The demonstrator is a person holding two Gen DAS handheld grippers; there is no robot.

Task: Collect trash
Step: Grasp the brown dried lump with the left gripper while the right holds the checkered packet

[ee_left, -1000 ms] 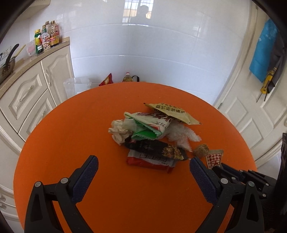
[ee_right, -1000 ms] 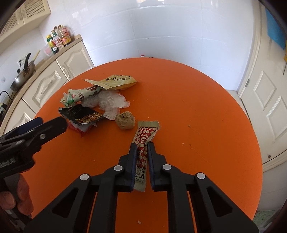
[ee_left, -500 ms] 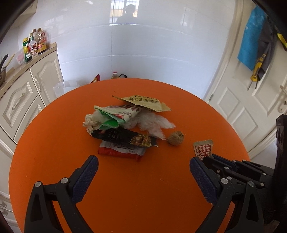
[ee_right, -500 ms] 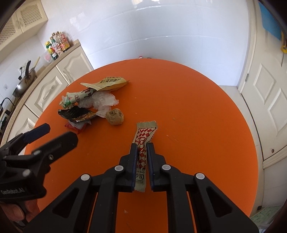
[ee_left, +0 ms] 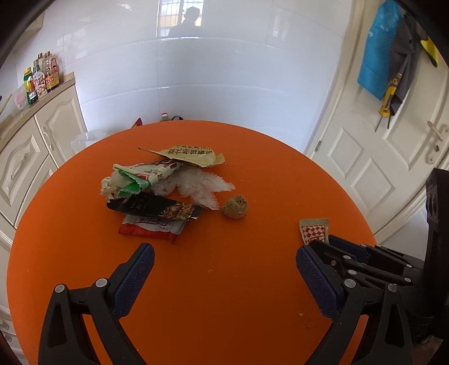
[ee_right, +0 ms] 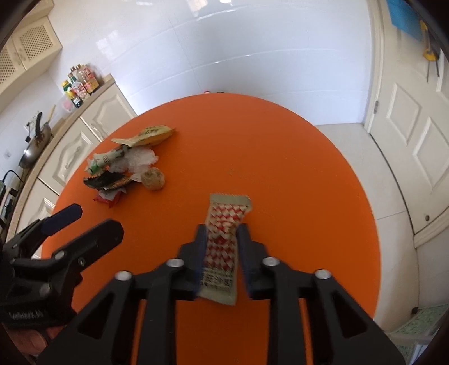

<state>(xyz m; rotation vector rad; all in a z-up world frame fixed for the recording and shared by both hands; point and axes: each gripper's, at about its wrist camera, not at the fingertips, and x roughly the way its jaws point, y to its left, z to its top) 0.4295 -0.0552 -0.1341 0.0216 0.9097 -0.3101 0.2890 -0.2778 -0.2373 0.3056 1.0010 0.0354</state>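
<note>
Our right gripper (ee_right: 221, 238) is opening its jaws, the flat red-and-white checkered sachet (ee_right: 223, 241) loose between them on the round orange table (ee_right: 294, 174). Our left gripper (ee_left: 224, 278) gapes empty. Farther left lies the heap of crumpled wrappers (ee_right: 123, 165).

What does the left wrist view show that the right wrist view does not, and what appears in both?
Only the left wrist view shows the blue cloth hanging on the door and a person's reflection in the wall tiles. Only the right wrist view shows the pan on the counter, the floor by the door, and the right tool opening around the checked wrapper. Both show the orange table, the trash pile, the brown ball, the wrapper and the open left tool.
</note>
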